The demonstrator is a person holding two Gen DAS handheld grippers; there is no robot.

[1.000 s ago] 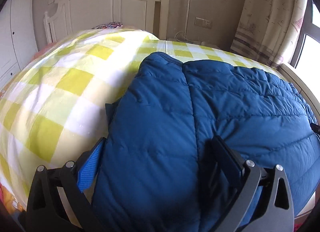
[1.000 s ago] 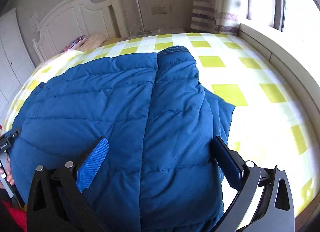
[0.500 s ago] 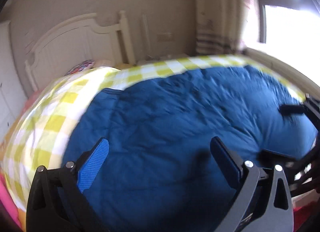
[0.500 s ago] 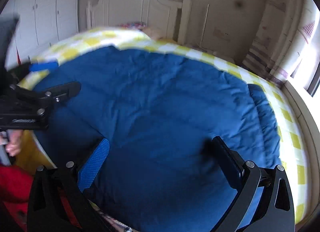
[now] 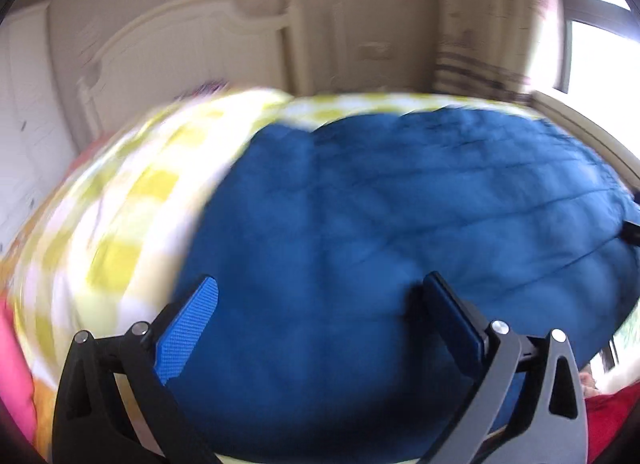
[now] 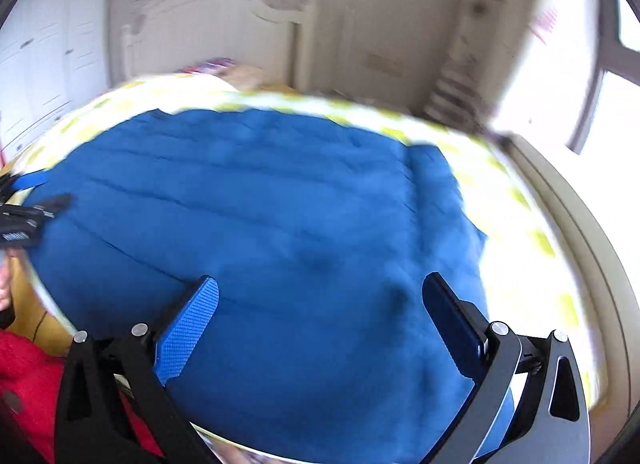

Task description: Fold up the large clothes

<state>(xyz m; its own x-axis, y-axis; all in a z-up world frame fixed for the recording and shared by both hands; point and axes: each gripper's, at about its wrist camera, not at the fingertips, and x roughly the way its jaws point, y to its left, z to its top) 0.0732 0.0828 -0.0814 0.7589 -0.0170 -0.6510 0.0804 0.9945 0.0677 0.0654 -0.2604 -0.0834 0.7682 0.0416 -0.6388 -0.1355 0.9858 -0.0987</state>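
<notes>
A blue quilted jacket point(image 5: 400, 224) is seen spread over a bed covered by a yellow-and-white checked sheet point(image 5: 132, 208); both views are blurred. The jacket is used here as the landmark.

In the left wrist view, the left gripper point(image 5: 320, 320) is held above the near part of the jacket, its fingers point(image 5: 188, 328) set wide apart with only jacket fabric visible behind the gap; nothing is clamped between them. Whether the fingertips touch the fabric cannot be told. To the left of the jacket the checked sheet is exposed, and beyond the jacket a white headboard point(image 5: 192, 48) is seen against the wall. To the right of the jacket and beyond it, a curtain point(image 5: 480, 24) and a bright window point(image 5: 600, 40) are visible. At the jacket's far right edge a dark part of the other tool is just caught by the frame.

In the right wrist view, the right gripper point(image 6: 320, 320) is likewise held over the near part of the jacket point(image 6: 280, 224), fingers point(image 6: 188, 332) spread wide and gripping nothing. A folded strip is seen along the jacket's right side, with the checked sheet point(image 6: 532, 248) exposed beyond it. At the jacket's left edge the left gripper point(image 6: 28, 208) is visible. Red clothing point(image 6: 28, 376) is seen below the jacket's near left corner. The headboard point(image 6: 216, 28) stands beyond the jacket.
</notes>
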